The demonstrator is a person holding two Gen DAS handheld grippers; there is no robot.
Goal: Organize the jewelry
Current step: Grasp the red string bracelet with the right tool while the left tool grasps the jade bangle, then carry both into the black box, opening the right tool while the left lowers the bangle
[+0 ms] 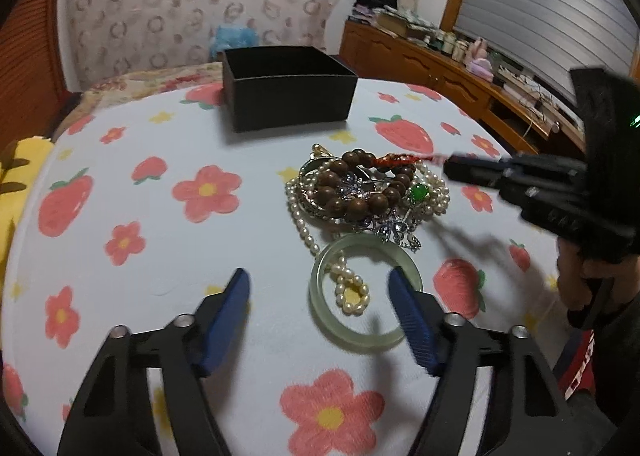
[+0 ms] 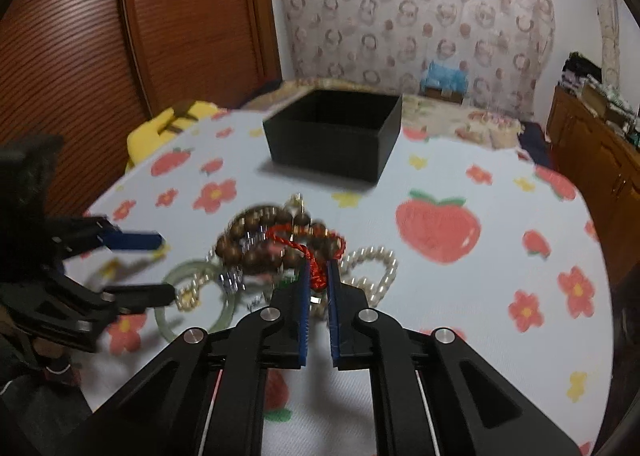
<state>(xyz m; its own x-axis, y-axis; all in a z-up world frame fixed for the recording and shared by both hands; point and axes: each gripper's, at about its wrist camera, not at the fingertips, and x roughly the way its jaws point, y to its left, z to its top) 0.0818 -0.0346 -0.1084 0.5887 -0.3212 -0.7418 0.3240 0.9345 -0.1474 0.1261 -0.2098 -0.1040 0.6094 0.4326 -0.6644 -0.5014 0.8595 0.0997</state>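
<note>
A tangle of jewelry lies mid-table: a brown wooden bead bracelet (image 1: 354, 210) (image 2: 232, 252) with a red cord (image 1: 394, 161) (image 2: 316, 272), a pearl necklace (image 1: 352, 292) (image 2: 376, 256), a silver-blue brooch (image 1: 392, 226) and a green stone (image 1: 419, 192). A pale jade bangle (image 1: 360, 340) (image 2: 230, 308) lies nearest me. My left gripper (image 1: 316, 280) (image 2: 166, 265) is open just above the bangle's near side, its right finger over the rim, nothing pressed. My right gripper (image 2: 319, 268) (image 1: 448, 168) is shut on the red cord. An open black box (image 1: 292, 104) (image 2: 332, 152) stands behind the pile.
The table wears a white cloth (image 1: 160, 216) printed with strawberries and flowers. A yellow chair (image 2: 148, 136) stands at the far left edge, a wooden cabinet (image 1: 440, 68) with clutter along the right wall. A person's hand (image 1: 580, 284) holds the right gripper.
</note>
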